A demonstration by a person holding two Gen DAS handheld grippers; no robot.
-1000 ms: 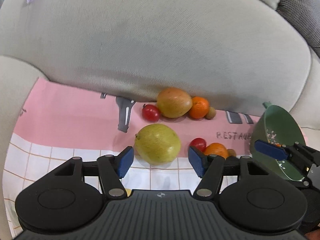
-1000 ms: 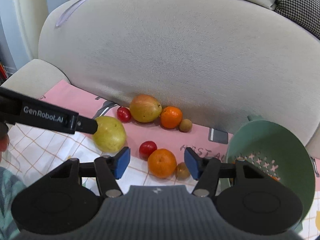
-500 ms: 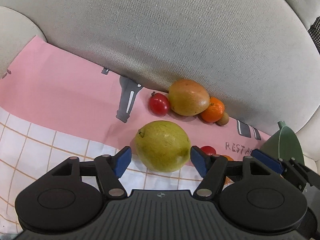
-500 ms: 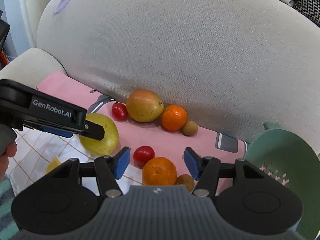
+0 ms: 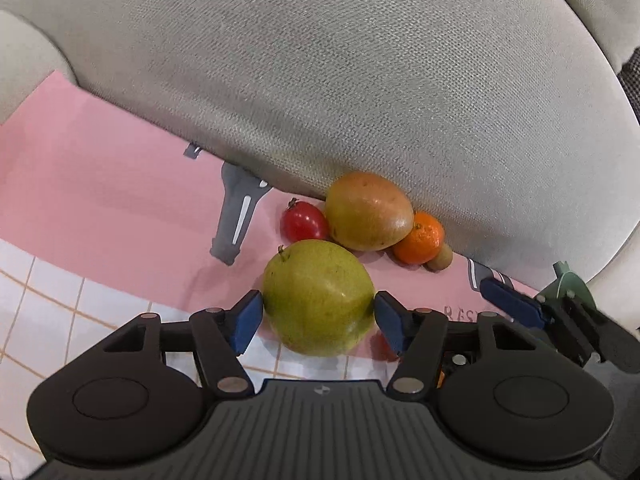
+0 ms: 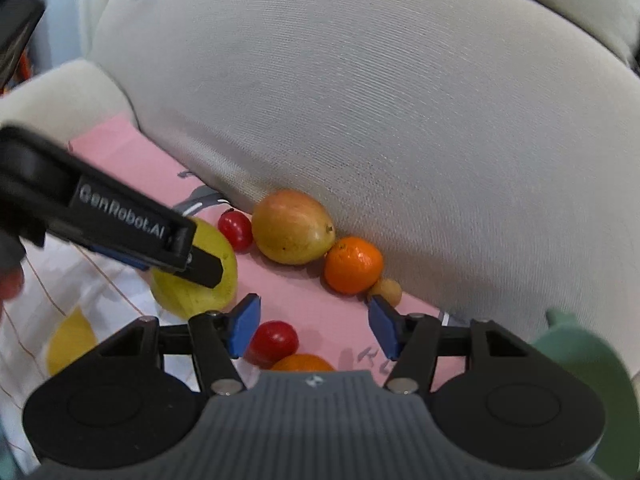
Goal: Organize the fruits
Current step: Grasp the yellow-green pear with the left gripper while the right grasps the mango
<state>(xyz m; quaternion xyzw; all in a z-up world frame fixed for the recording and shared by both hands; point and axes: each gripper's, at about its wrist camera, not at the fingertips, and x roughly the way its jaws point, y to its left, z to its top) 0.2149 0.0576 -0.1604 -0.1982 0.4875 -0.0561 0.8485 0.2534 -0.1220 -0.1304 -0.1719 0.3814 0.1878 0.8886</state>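
Fruits lie scattered on the pink cloth against the sofa back. The left gripper has just been closing, its blue pads against both sides of the big green fruit, seemingly clamped on it. The right gripper stands apart and empty above a red tomato and an orange. Beyond sit a mango and a green colander at the right. Picking is in hand; next, I judge, comes a firm squeeze, lift and carry to the colander.
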